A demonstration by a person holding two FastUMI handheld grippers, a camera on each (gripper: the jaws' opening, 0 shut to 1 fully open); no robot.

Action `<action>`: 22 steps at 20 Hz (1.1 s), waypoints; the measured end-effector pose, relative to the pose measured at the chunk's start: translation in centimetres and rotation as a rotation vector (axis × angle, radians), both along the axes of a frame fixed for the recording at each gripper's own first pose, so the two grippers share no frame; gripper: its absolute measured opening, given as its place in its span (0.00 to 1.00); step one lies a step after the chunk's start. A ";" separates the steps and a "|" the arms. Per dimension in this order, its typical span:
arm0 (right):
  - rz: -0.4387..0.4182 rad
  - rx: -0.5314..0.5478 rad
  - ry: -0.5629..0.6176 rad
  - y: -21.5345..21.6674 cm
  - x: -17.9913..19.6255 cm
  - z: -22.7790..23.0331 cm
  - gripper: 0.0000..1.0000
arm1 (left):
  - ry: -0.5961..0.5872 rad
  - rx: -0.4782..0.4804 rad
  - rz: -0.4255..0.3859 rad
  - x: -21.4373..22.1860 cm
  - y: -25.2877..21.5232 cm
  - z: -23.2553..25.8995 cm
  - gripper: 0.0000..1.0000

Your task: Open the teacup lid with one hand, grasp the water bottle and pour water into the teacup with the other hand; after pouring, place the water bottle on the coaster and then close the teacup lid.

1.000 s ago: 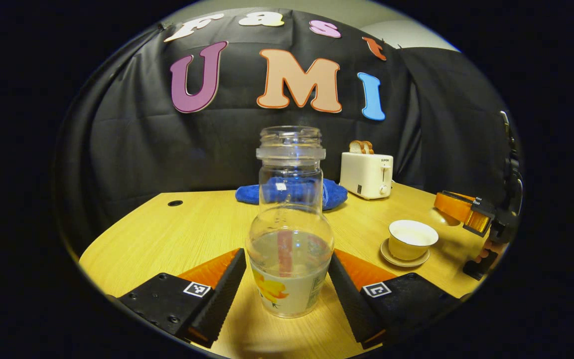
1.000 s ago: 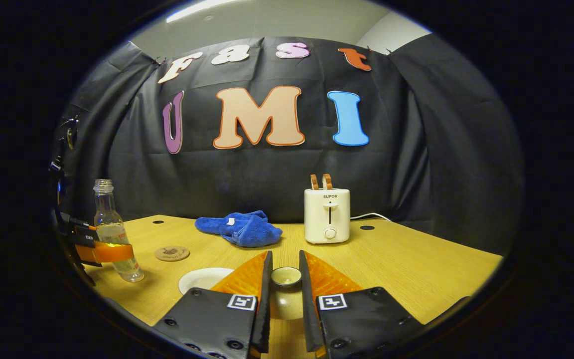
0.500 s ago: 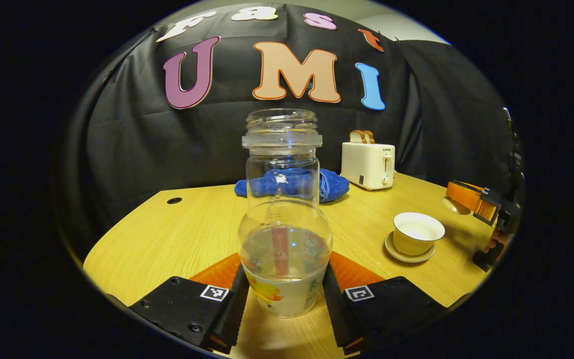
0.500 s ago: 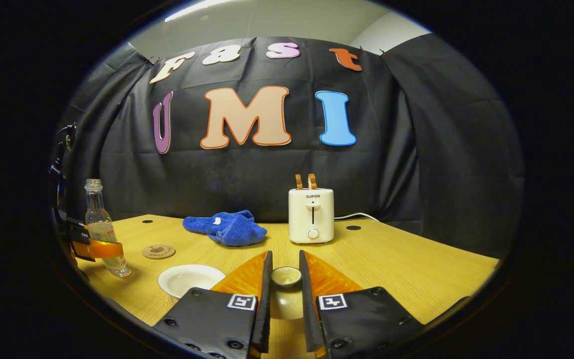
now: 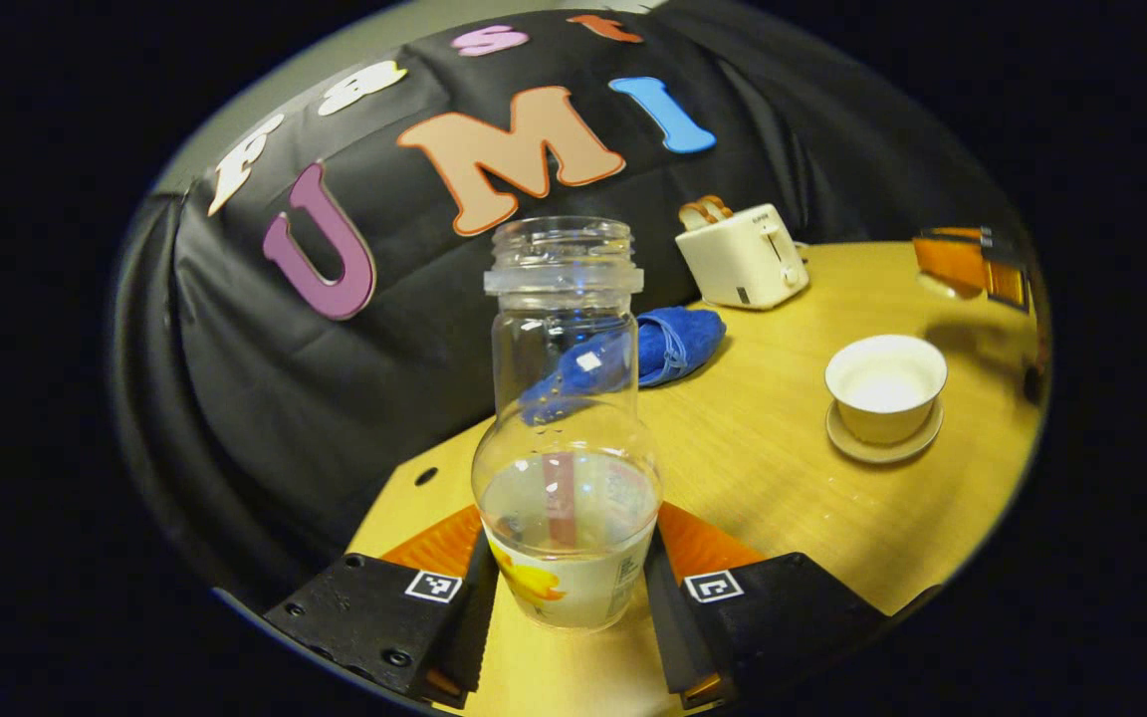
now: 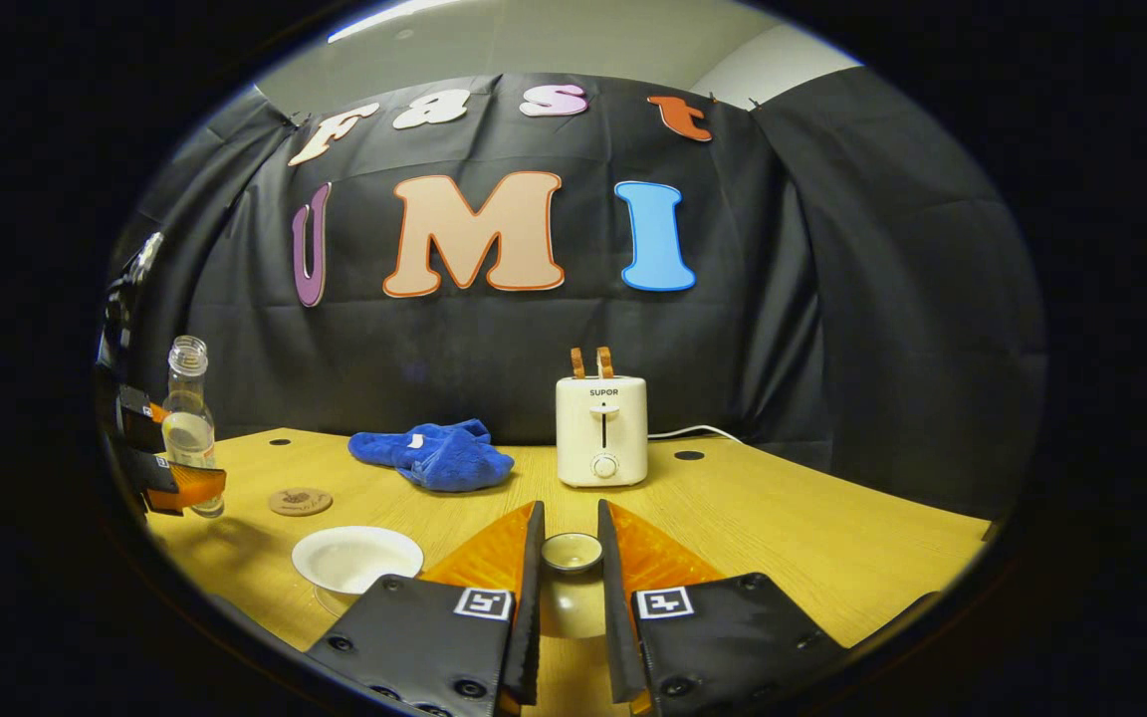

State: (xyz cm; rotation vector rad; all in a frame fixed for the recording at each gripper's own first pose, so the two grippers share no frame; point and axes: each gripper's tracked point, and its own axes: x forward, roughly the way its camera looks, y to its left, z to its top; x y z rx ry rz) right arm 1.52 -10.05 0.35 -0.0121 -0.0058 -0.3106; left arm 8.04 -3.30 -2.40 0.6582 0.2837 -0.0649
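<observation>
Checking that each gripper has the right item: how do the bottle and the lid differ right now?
The bottle is clear glass with water low inside; the lid is opaque and cream. The bottle stands tall and open-mouthed between the left gripper fingers; the lid sits low, its knob pinched by the right gripper. Both are gripped, away from the open teacup.

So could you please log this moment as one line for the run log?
left gripper: shut on water bottle, lifted | right gripper: holds teacup lid | teacup: open, on saucer
</observation>
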 end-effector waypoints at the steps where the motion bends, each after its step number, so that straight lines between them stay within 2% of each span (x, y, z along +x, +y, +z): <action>1: -0.001 0.000 0.000 -0.1 0.0 0.0 0.31 | -0.008 0.058 -0.005 0.2 -0.3 0.1 0.66; 8: 0.001 0.001 0.000 -0.9 -0.3 0.1 0.31 | -0.027 0.366 -0.061 1.1 -2.0 0.3 0.64; 10: -0.013 0.001 0.000 -1.5 -0.5 0.1 0.31 | -0.072 0.507 -0.073 2.0 -2.0 1.8 0.64; 15: -0.017 0.001 0.000 -1.7 -0.6 0.2 0.31 | -0.077 0.689 -0.133 2.8 -2.6 2.1 0.64; 22: -0.020 0.001 0.001 -1.8 -0.6 0.2 0.31 | -0.049 0.858 -0.184 3.2 -2.7 1.6 0.64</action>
